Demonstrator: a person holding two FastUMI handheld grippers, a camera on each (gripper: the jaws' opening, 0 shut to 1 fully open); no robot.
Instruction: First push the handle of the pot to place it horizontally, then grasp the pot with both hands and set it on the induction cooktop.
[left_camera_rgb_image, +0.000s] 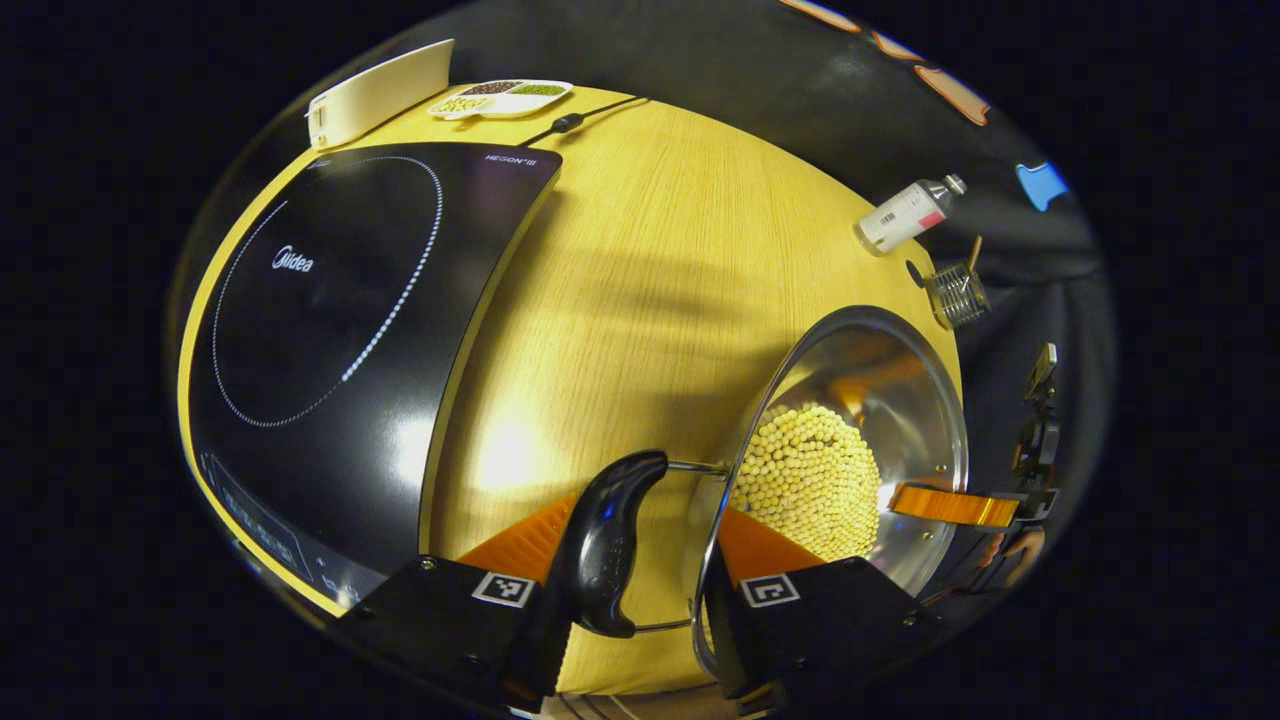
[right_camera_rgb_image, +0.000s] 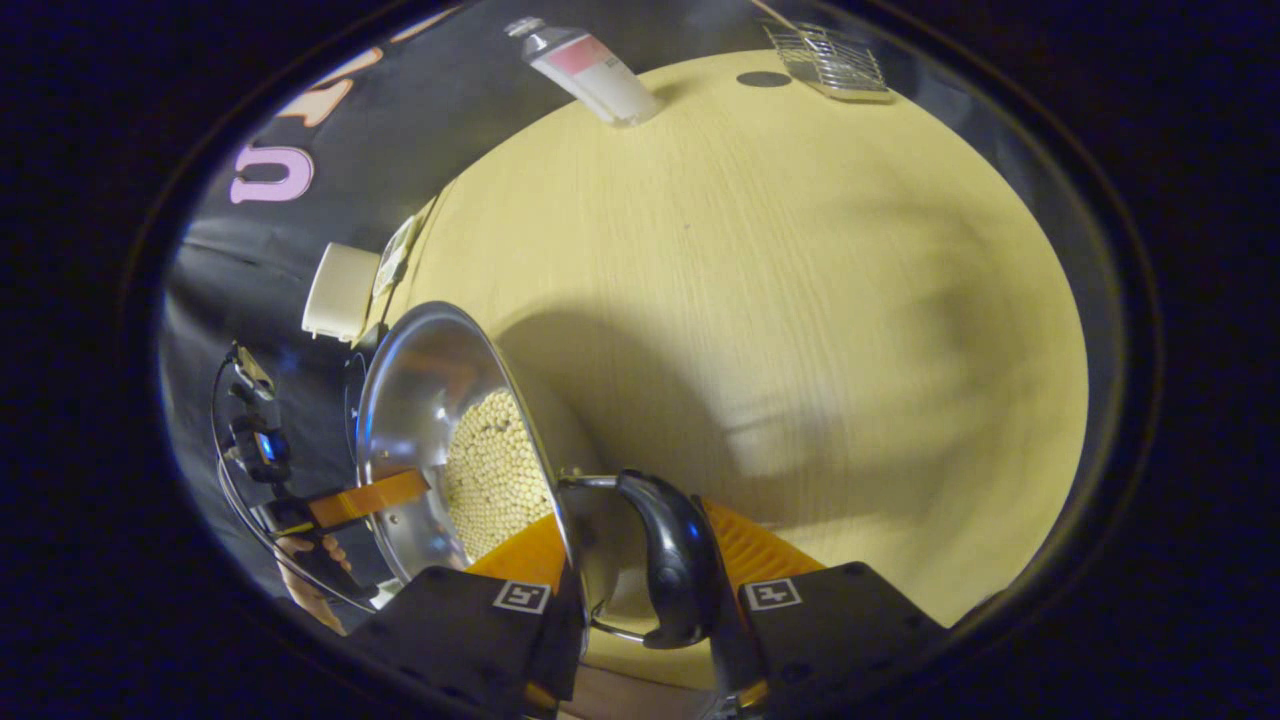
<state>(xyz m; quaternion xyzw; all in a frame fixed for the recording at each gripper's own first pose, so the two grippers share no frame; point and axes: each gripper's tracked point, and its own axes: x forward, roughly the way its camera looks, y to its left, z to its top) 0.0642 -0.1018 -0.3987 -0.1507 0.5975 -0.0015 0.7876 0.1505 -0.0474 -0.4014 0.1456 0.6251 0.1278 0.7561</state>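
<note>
Black side handles sit between the jaws of both grippers: the left gripper (left_camera_rgb_image: 640, 585) straddles one handle (left_camera_rgb_image: 606, 548), the right gripper (right_camera_rgb_image: 650, 590) the other (right_camera_rgb_image: 675, 560), though I cannot tell if the fingers press. The steel pot (left_camera_rgb_image: 900, 400) stands on the bench (left_camera_rgb_image: 660, 270), beside the cooktop (left_camera_rgb_image: 330, 340). Filled with beans (left_camera_rgb_image: 810, 480), it likely feels heavy; smooth handles may slip, so keep it level.
</note>
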